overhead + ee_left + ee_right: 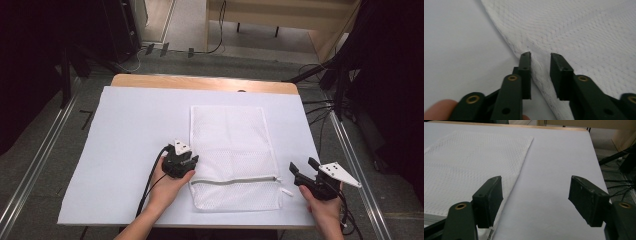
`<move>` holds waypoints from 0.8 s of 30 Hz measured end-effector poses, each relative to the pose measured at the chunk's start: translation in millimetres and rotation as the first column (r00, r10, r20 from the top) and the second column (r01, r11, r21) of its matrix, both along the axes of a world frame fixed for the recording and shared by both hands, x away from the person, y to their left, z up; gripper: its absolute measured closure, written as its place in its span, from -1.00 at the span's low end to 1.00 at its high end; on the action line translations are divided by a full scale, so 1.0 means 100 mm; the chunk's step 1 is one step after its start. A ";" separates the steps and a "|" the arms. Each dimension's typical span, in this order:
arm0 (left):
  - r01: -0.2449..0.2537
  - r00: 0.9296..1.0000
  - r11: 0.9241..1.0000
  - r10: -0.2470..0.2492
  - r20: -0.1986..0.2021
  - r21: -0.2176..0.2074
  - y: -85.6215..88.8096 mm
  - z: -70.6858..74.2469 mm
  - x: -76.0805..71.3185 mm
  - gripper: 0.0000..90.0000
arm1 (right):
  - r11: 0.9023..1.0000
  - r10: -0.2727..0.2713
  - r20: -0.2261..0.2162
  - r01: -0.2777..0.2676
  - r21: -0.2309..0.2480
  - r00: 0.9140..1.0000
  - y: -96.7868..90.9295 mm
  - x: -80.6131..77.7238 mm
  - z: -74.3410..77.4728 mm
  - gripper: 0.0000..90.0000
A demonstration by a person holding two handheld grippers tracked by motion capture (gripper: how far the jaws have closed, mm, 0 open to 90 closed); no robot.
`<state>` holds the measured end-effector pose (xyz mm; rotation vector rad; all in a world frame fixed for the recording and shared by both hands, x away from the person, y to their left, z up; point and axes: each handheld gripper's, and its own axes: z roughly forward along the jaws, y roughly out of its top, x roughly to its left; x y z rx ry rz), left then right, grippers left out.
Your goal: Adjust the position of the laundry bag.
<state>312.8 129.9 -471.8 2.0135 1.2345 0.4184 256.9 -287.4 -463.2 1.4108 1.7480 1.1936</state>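
The left gripper (192, 161) sits at the left edge of the white mesh laundry bag (231, 145), its jaws narrowed to a small gap with the bag's edge (537, 65) running between them; the pads do not visibly press the fabric, so it counts as apart and not clamped. The bag lies flat on the white table cover (130, 150), just right of centre, its zipper (235, 180) running across near the end at 6 o'clock. At about 4 o'clock from the bag, the right gripper (302, 170) hovers off the bag's right edge with jaws wide apart and nothing between them. The bag looks light, limp and thin, likely to sag and fold once lifted; the hemmed edge or the zipper seam seems the firmest place to pinch, since single mesh could slip.
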 end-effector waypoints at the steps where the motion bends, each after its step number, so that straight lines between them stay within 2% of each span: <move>1: 0.009 1.000 1.000 -0.010 -0.017 -0.023 0.01 0.00 0.01 0.79 | 1.000 -0.001 -0.002 0.001 0.001 1.000 0.01 0.00 0.00 -0.37; 3: 0.026 0.999 0.998 -0.028 -0.033 -0.048 0.01 0.00 0.01 0.97 | 1.000 0.003 -0.005 -0.003 -0.005 1.000 0.02 0.00 -0.01 -0.37; 5: 0.025 0.998 0.996 -0.030 -0.052 -0.085 0.06 0.01 0.02 1.00 | 1.000 0.008 -0.004 -0.008 -0.012 1.000 0.03 0.01 -0.02 -0.36; 8: 0.020 0.998 0.994 -0.026 -0.060 -0.112 0.14 0.05 0.02 1.00 | 1.000 0.010 -0.002 -0.010 -0.021 1.000 0.05 0.01 -0.02 -0.36; 11: 0.020 0.998 0.993 -0.028 -0.063 -0.115 0.22 0.06 0.02 1.00 | 0.999 0.015 0.001 -0.015 -0.029 1.000 0.05 0.01 -0.02 -0.35; 16: -0.019 0.998 0.992 0.010 -0.070 -0.126 0.45 0.05 0.01 1.00 | 0.999 0.018 0.003 -0.018 -0.027 1.000 0.06 0.01 -0.01 -0.35; 24: -0.083 0.995 0.983 0.072 -0.071 -0.163 0.84 0.11 -0.04 1.00 | 0.999 0.021 0.011 -0.021 -0.033 1.000 0.06 0.01 0.00 -0.35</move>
